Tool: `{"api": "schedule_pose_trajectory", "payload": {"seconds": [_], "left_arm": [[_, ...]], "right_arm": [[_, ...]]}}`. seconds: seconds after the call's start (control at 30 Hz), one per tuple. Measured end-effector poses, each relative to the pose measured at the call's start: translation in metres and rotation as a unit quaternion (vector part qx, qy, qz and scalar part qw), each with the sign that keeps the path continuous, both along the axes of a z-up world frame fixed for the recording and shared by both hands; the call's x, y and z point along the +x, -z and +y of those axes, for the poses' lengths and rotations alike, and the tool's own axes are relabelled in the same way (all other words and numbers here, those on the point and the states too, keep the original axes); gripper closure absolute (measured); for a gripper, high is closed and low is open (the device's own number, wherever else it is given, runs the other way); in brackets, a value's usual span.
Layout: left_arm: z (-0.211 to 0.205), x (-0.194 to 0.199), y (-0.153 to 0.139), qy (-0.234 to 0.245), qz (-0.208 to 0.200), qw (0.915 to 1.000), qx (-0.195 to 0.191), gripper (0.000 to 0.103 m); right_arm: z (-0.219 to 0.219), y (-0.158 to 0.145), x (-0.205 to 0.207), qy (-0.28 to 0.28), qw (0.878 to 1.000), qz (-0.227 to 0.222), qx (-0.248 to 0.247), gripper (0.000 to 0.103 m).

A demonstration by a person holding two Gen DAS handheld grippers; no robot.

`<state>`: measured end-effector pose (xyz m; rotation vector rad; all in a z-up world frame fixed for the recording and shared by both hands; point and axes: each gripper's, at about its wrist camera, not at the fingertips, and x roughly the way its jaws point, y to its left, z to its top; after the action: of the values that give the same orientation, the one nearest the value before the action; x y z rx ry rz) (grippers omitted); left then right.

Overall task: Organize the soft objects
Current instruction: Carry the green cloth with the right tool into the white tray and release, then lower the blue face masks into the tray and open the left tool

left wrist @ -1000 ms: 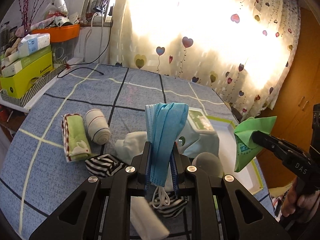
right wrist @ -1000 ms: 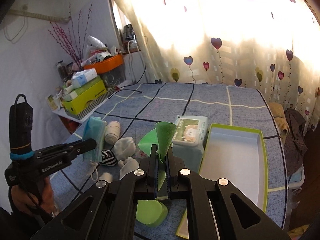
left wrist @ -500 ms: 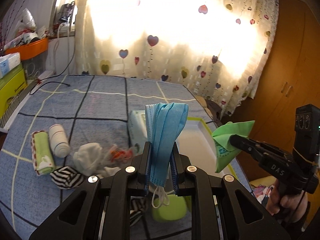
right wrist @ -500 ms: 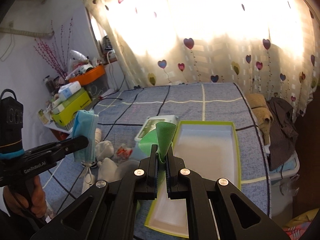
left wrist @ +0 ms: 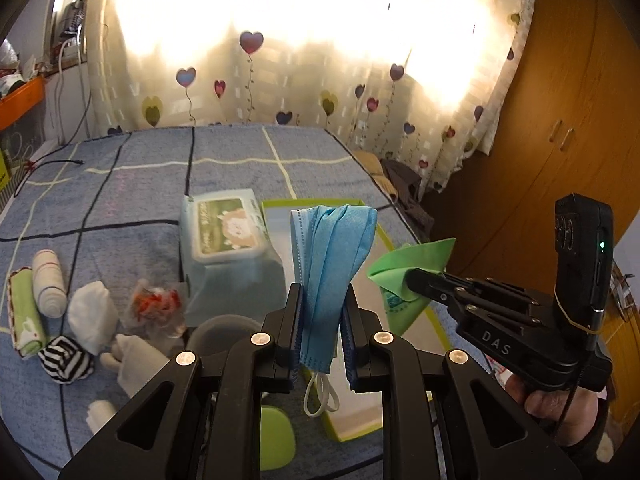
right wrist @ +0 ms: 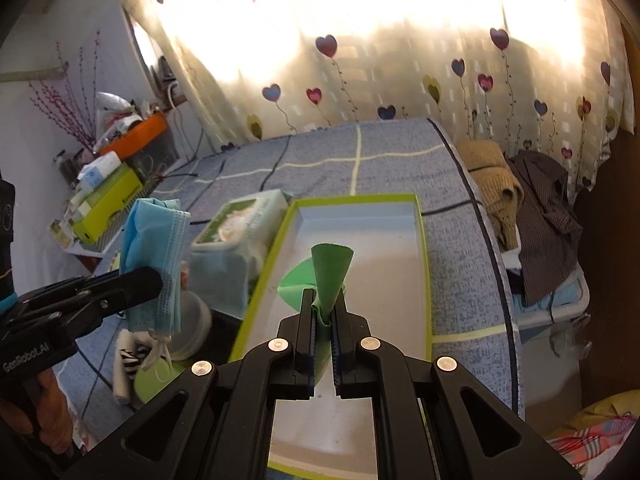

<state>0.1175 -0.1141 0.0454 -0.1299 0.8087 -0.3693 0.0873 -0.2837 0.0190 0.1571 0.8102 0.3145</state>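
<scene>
My left gripper (left wrist: 320, 300) is shut on a folded blue face mask (left wrist: 334, 264) and holds it in the air above the near left edge of the green-rimmed white tray (left wrist: 276, 204). The mask also shows in the right wrist view (right wrist: 156, 256). My right gripper (right wrist: 325, 308) is shut on a green cloth (right wrist: 326, 272) and holds it above the middle of the tray (right wrist: 424, 264). The cloth shows in the left wrist view (left wrist: 404, 276). Rolled towels (left wrist: 36, 300), white socks (left wrist: 90, 316) and a striped sock (left wrist: 66, 360) lie on the blue bedspread left of the tray.
A wet-wipes pack (left wrist: 224, 236) stands just left of the tray. A small snack packet (left wrist: 156, 306), a grey bowl (left wrist: 224, 332) and a green lid (left wrist: 276, 440) lie near it. Clothes (right wrist: 532, 208) are piled at the bed's right edge. Boxes (right wrist: 104, 204) stand on the left shelf.
Both grippers have swung right, from over the sock pile to over the tray. Each has kept its hold: mask in the left, green cloth in the right.
</scene>
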Motion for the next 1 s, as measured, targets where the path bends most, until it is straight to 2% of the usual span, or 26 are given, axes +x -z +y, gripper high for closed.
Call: {"api": "schedule_pose_trajectory", "payload": {"seconds": [0.33,0.53,0.6,0.67,0.7,1.0], "left_arm": [[-0.033,0.029,0.026,0.010,0.041,0.9987,0.029,0.085],[-0.045,0.044,0.036,0.013,0.058,0.9976,0.035,0.085],[-0.047,0.047,0.038,0.011,0.058,0.9976,0.037,0.085],[-0.049,0.048,0.039,0.011,0.058,0.9978,0.032,0.085],[-0.050,0.049,0.040,0.010,0.059,0.9977,0.031,0.085],[-0.052,0.050,0.043,0.018,0.069,0.9974,0.013,0.083]], "right_arm": [[-0.009,0.022,0.025,0.001,1.000,0.022,-0.023,0.097],[-0.018,0.030,0.038,0.002,1.000,0.028,-0.015,0.095],[-0.023,0.030,0.039,0.007,0.999,0.029,-0.016,0.090],[-0.027,0.029,0.038,0.008,1.000,0.025,-0.011,0.070],[-0.028,0.028,0.037,0.010,1.000,0.023,-0.010,0.066],[-0.030,0.020,0.023,0.017,1.000,0.012,-0.015,0.060]]}}
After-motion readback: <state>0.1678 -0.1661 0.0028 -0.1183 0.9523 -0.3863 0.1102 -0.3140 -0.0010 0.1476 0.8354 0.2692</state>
